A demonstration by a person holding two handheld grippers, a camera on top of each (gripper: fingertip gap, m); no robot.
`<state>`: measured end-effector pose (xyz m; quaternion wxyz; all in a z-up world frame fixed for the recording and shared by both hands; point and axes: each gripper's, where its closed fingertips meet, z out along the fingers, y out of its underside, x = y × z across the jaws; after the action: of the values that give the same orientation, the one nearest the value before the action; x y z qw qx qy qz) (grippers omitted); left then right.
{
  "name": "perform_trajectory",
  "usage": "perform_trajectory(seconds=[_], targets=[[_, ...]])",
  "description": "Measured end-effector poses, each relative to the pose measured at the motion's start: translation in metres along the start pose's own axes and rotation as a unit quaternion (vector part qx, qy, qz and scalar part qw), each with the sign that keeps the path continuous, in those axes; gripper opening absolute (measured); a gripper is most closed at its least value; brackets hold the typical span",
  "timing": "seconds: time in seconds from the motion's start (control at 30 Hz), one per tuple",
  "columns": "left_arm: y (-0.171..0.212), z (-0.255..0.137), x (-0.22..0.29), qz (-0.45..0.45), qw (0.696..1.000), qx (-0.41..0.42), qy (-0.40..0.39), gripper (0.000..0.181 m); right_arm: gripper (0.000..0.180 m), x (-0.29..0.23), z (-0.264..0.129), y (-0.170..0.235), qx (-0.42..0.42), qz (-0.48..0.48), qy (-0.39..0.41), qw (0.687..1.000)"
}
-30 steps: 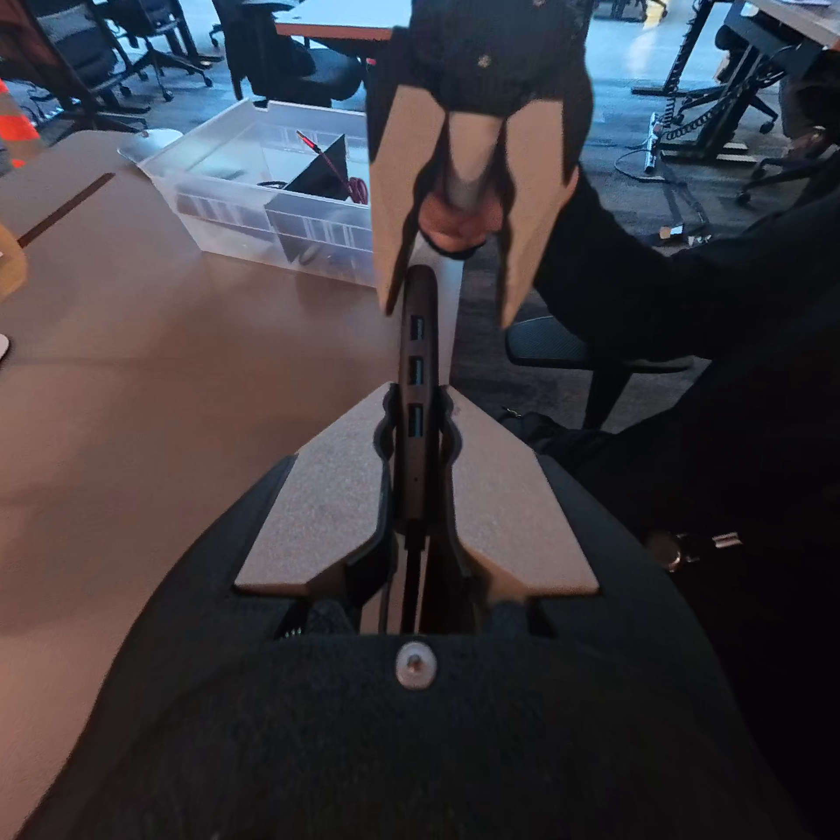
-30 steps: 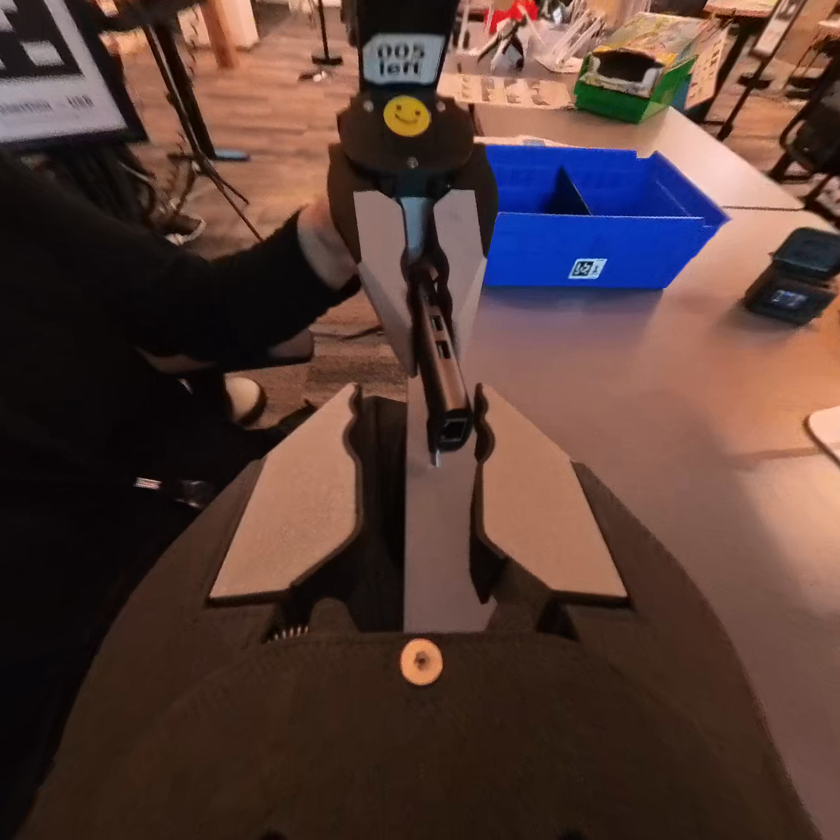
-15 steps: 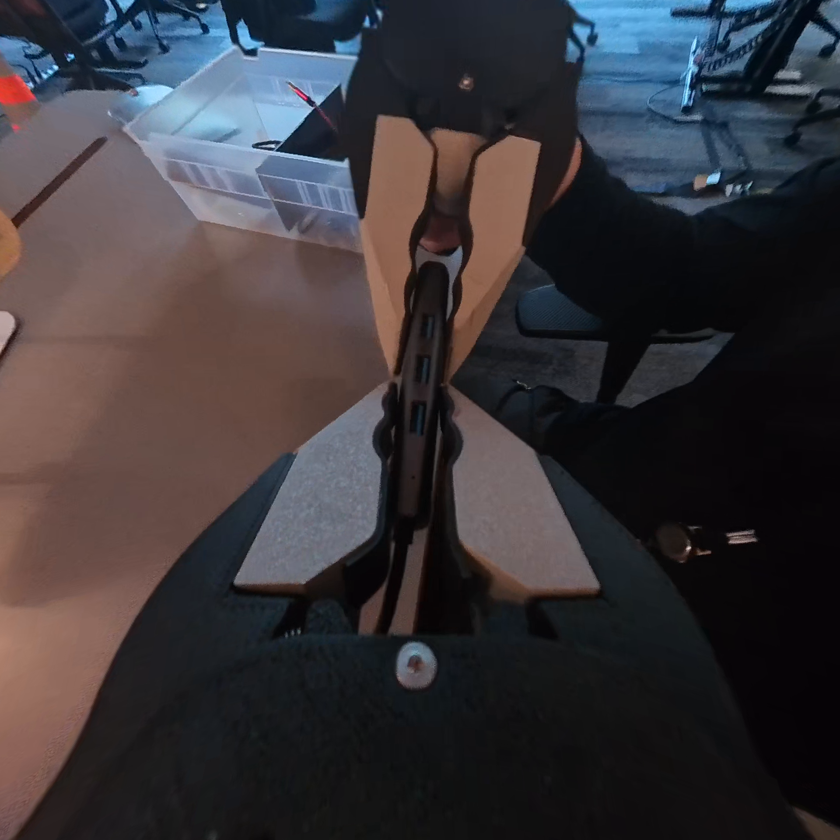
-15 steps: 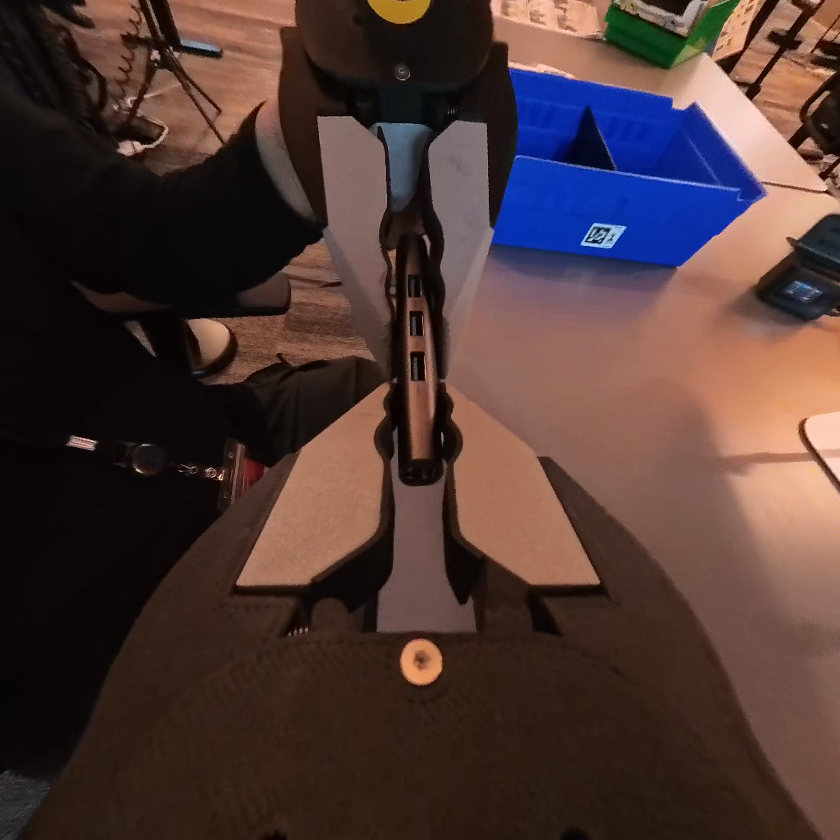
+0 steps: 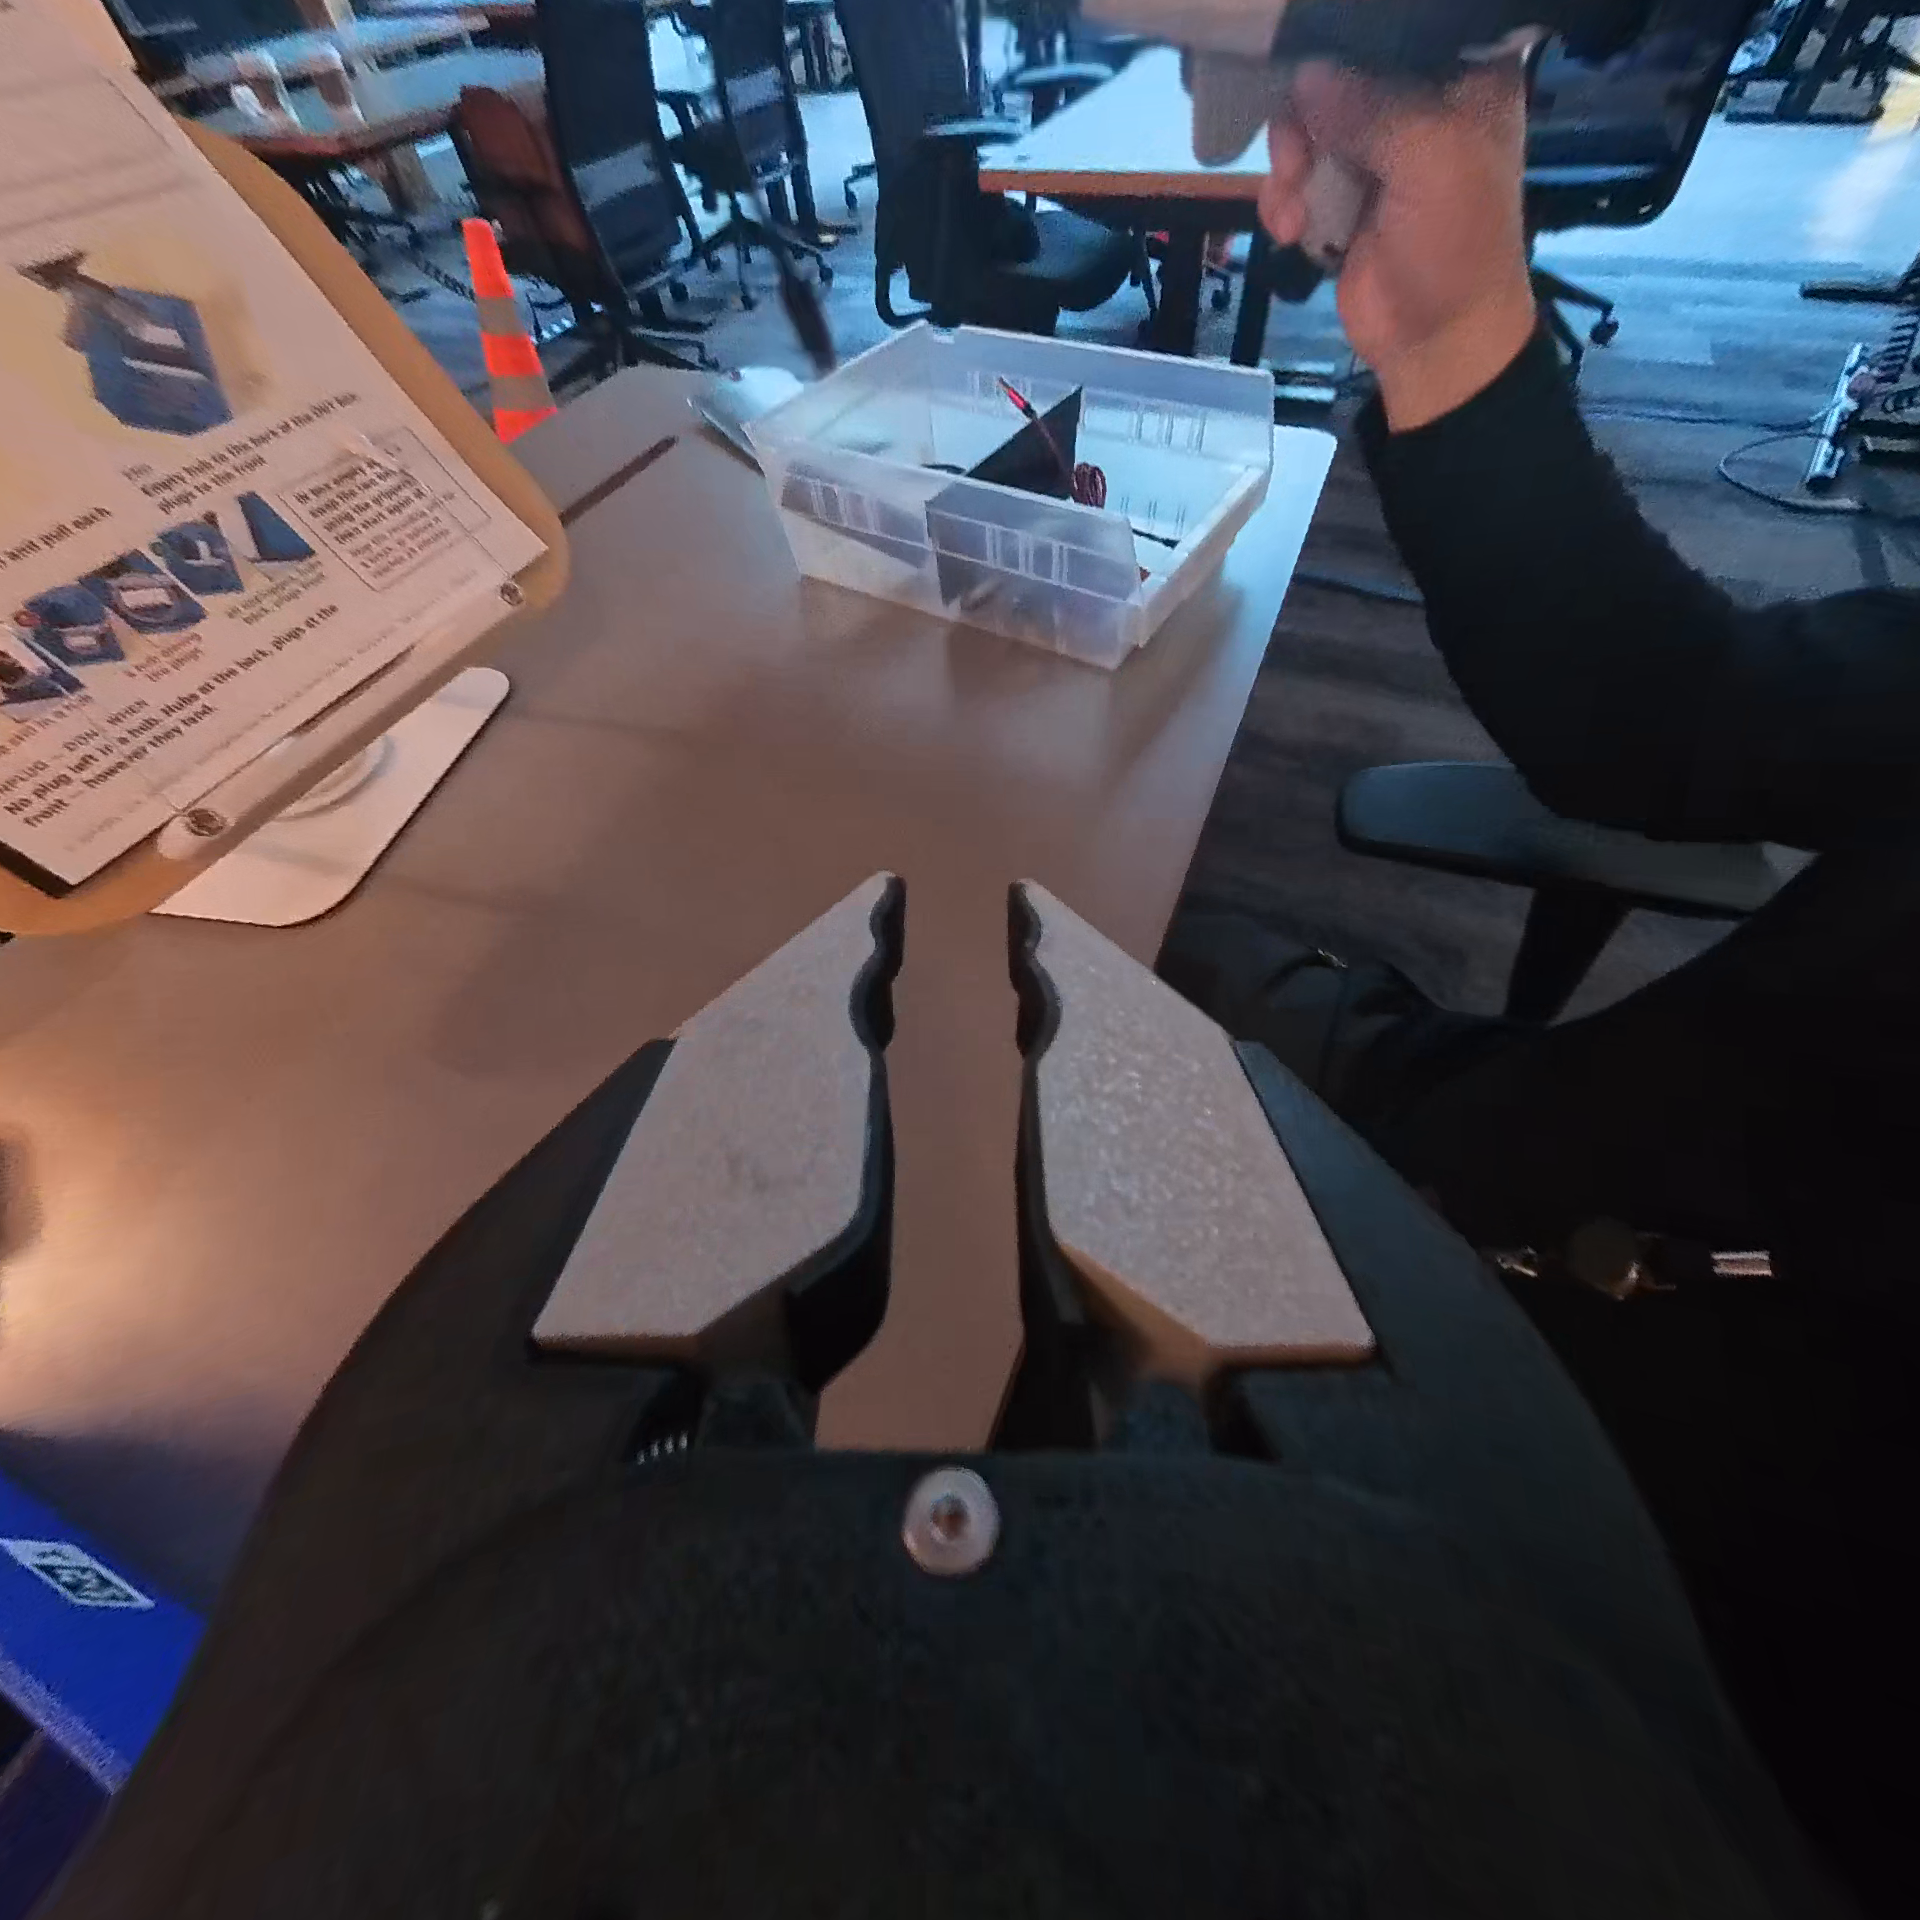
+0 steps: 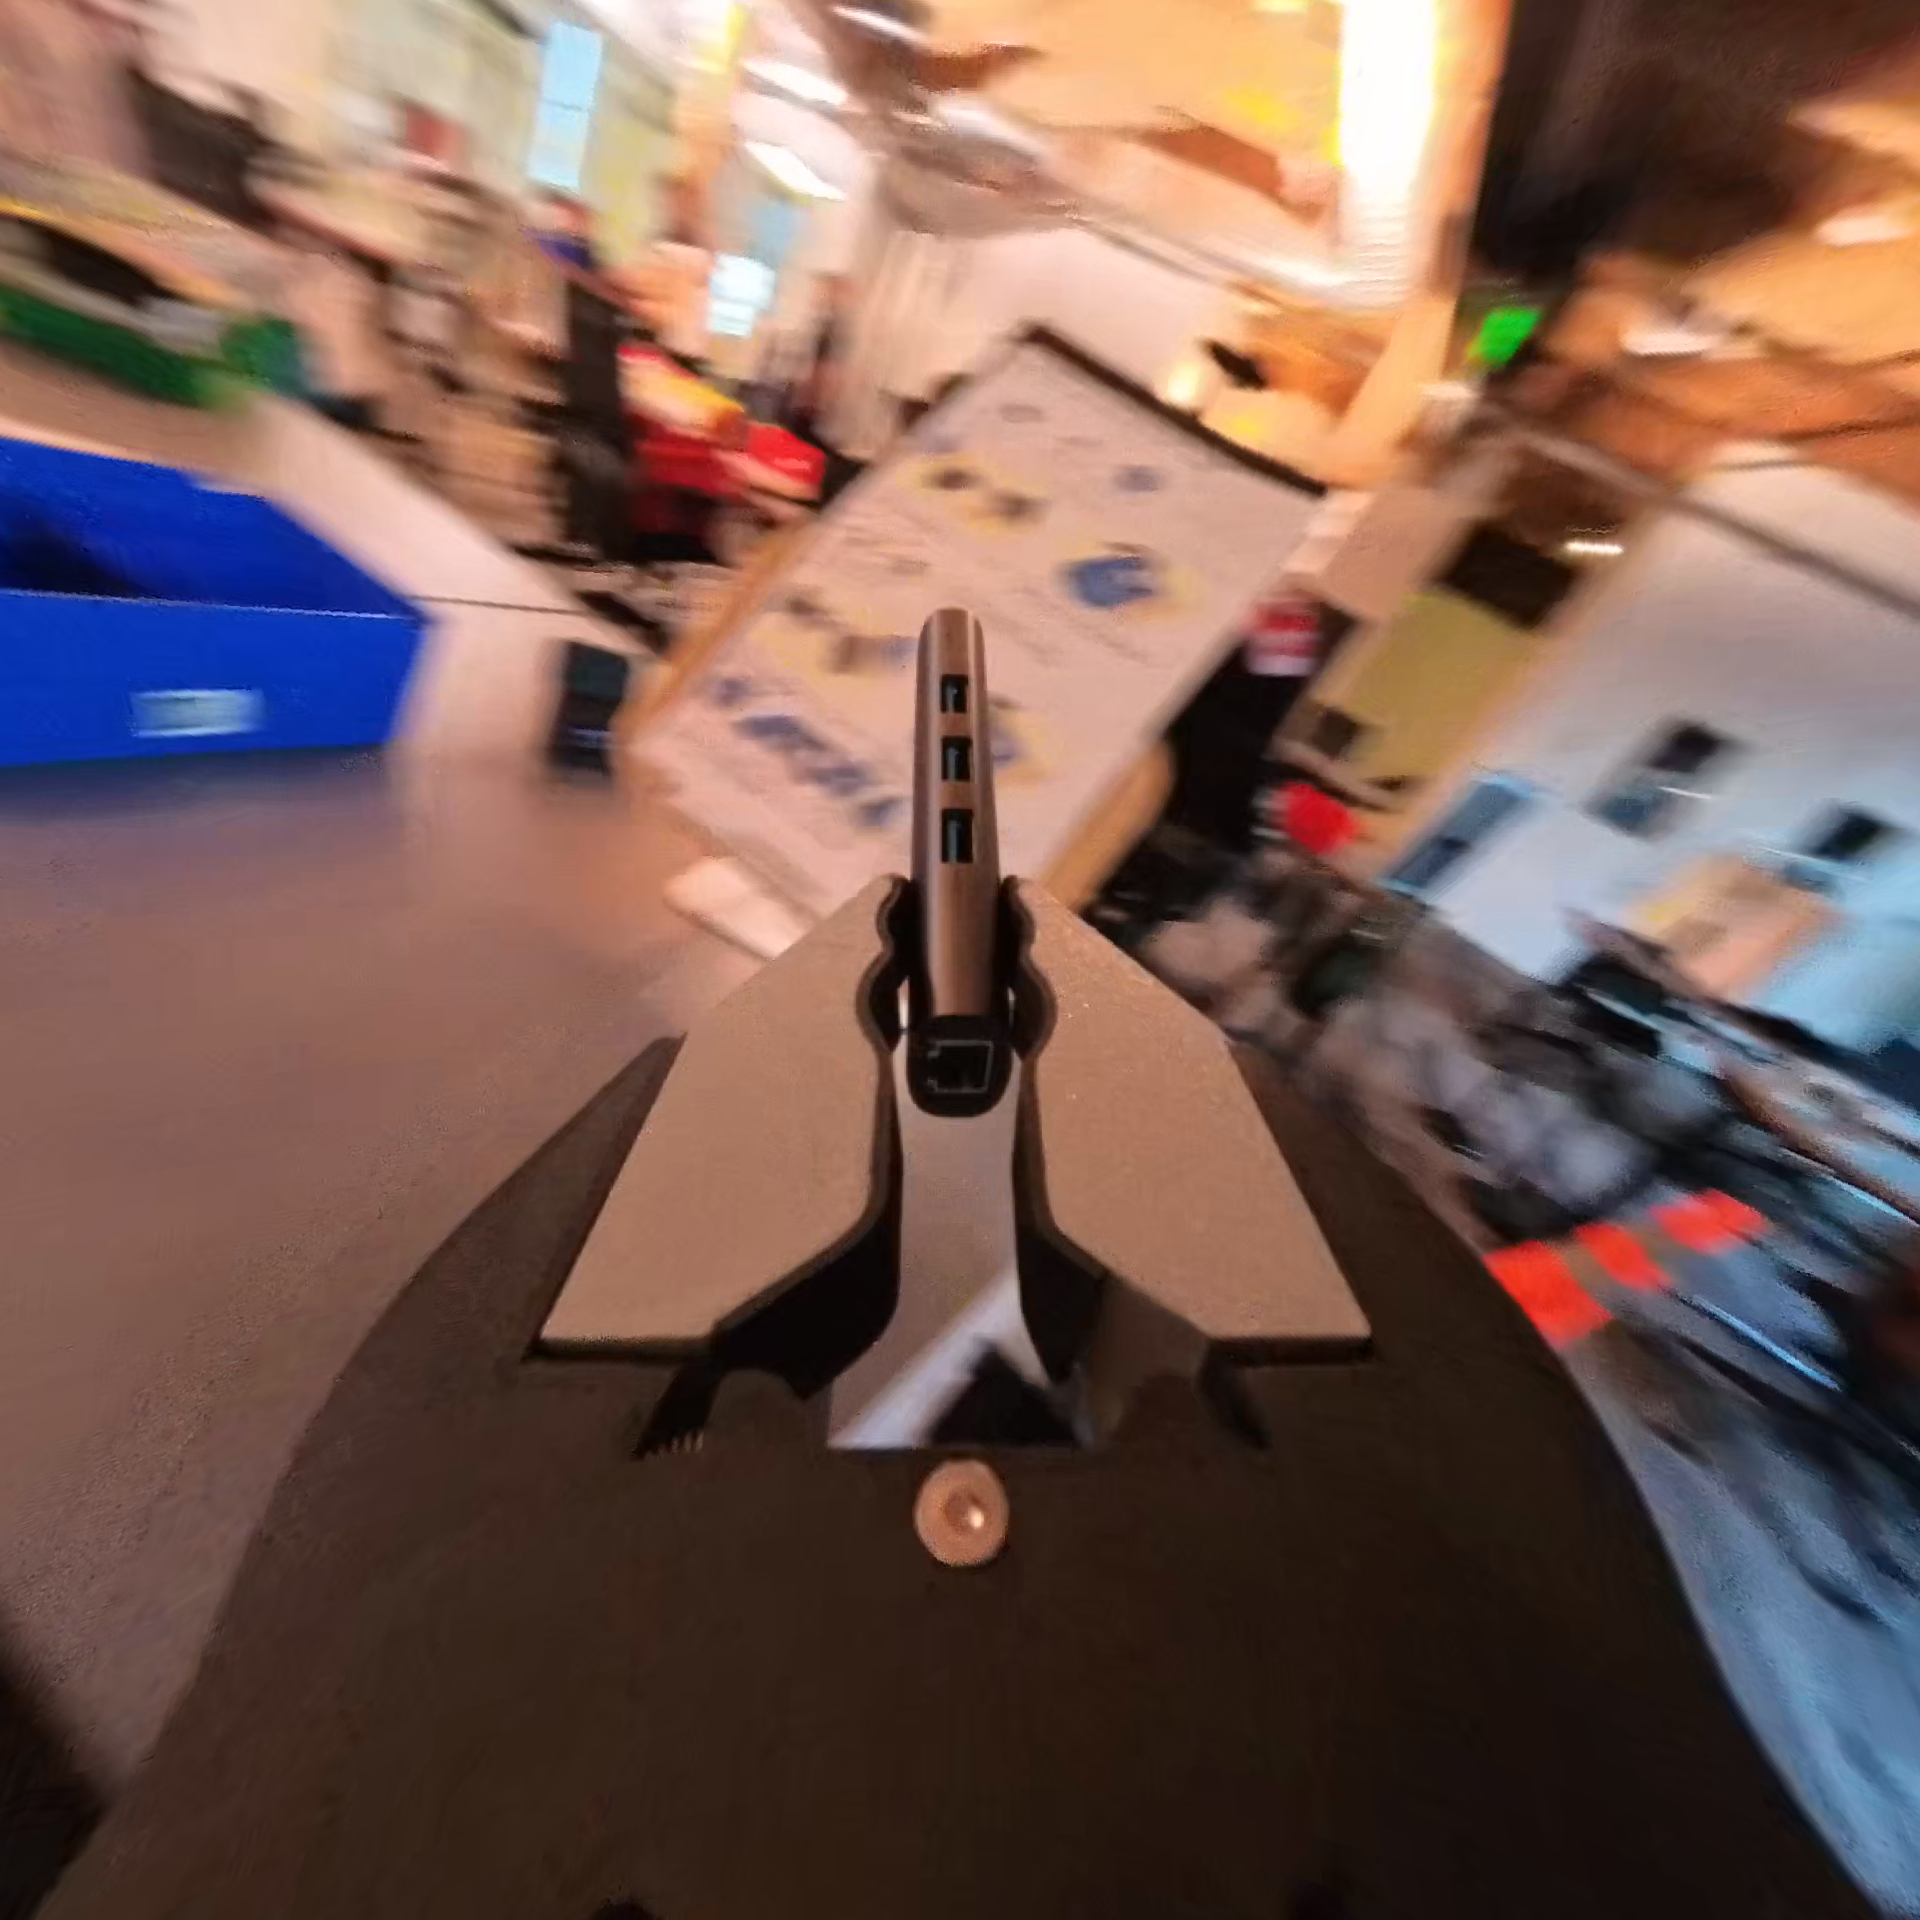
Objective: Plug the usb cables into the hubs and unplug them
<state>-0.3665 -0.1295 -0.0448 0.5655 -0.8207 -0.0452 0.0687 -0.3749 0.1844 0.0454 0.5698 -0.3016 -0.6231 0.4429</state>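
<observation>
My right gripper (image 6: 956,914) is shut on a slim grey USB hub (image 6: 954,790). The hub sticks out forward between the fingers, three ports facing up, a wider port at its near end. That view is blurred by motion. My left gripper (image 5: 956,914) is open a little and empty above the brown table (image 5: 623,883). In the left wrist view the hand with the right gripper (image 5: 1340,187) is raised at the top right. A clear bin (image 5: 1013,520) holds a black divider and a red cable (image 5: 1081,478).
A tilted instruction sheet on a stand (image 5: 208,499) is at the left, also in the right wrist view (image 6: 966,623). A blue bin (image 6: 177,644) sits on the table at the left. An orange cone (image 5: 504,332) and office chairs (image 5: 966,208) stand beyond the table. My hands' fingertips stand some 30 centimeters from each other.
The hub has passed from my left gripper to my right. My left gripper opened and drew back. My right gripper swung up and away with the hub.
</observation>
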Motion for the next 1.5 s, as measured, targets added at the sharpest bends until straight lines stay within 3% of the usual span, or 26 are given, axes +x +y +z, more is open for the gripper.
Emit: perform_trajectory(seconds=[0.13, 0.23, 0.37, 0.43, 0.5, 0.6, 0.73, 0.9, 0.93, 1.03, 1.17, 1.3, 1.4, 1.5], targets=[[-0.002, 0.006, 0.001, -0.008, 1.0, 0.008, 0.014, 0.018, 0.013, 0.078, 0.018, 0.039, -0.121, -0.007, 0.067, 0.99], [0.0, 0.016, 0.003, -0.016, 1.0, -0.003, 0.027, 0.021, 0.013, 0.111, 0.046, 0.11, -0.268, -0.007, 0.057, 0.962], [0.003, 0.022, 0.012, 0.005, 0.999, -0.019, 0.029, 0.021, 0.014, 0.101, 0.073, 0.224, -0.447, 0.012, -0.03, 0.894], [0.002, 0.023, 0.014, 0.014, 0.999, -0.018, 0.029, 0.019, 0.014, 0.084, 0.072, 0.283, -0.536, 0.013, -0.08, 0.84], [0.0, 0.024, 0.011, 0.009, 1.0, -0.012, 0.026, 0.018, 0.015, 0.074, 0.069, 0.318, -0.59, 0.027, -0.097, 0.801], [0.004, 0.025, 0.005, -0.013, 1.0, -0.016, 0.024, 0.024, 0.014, 0.086, 0.085, 0.306, -0.557, 0.033, -0.057, 0.828], [0.012, 0.023, -0.027, -0.048, 0.998, -0.014, -0.041, 0.051, 0.014, 0.105, 0.09, 0.244, -0.449, 0.057, 0.011, 0.891], [0.002, 0.015, -0.063, -0.083, 0.99, 0.046, -0.108, 0.06, 0.051, 0.063, 0.059, 0.152, -0.222, 0.185, -0.043, 0.956], [-0.007, 0.014, -0.062, -0.089, 0.988, 0.075, -0.104, 0.063, 0.065, 0.052, 0.048, 0.139, -0.177, 0.219, -0.059, 0.958], [-0.011, 0.016, -0.063, -0.089, 0.985, 0.093, -0.114, 0.075, 0.077, 0.029, 0.014, 0.133, -0.112, 0.274, -0.074, 0.952], [0.029, 0.008, -0.088, -0.088, 0.974, 0.014, -0.207, 0.089, 0.09, -0.011, -0.01, 0.159, -0.12, 0.292, -0.092, 0.944], [0.088, -0.026, -0.114, -0.135, 0.938, -0.054, -0.314, 0.103, 0.109, -0.048, -0.006, 0.193, -0.203, 0.256, -0.088, 0.941], [0.133, -0.059, -0.132, -0.158, 0.897, -0.089, -0.404, 0.103, 0.111, -0.062, 0.008, 0.211, -0.223, 0.236, -0.066, 0.944], [0.165, -0.071, -0.15, -0.168, 0.876, -0.113, -0.437, 0.101, 0.107, -0.078, 0.021, 0.229, -0.262, 0.231, -0.079, 0.934]])
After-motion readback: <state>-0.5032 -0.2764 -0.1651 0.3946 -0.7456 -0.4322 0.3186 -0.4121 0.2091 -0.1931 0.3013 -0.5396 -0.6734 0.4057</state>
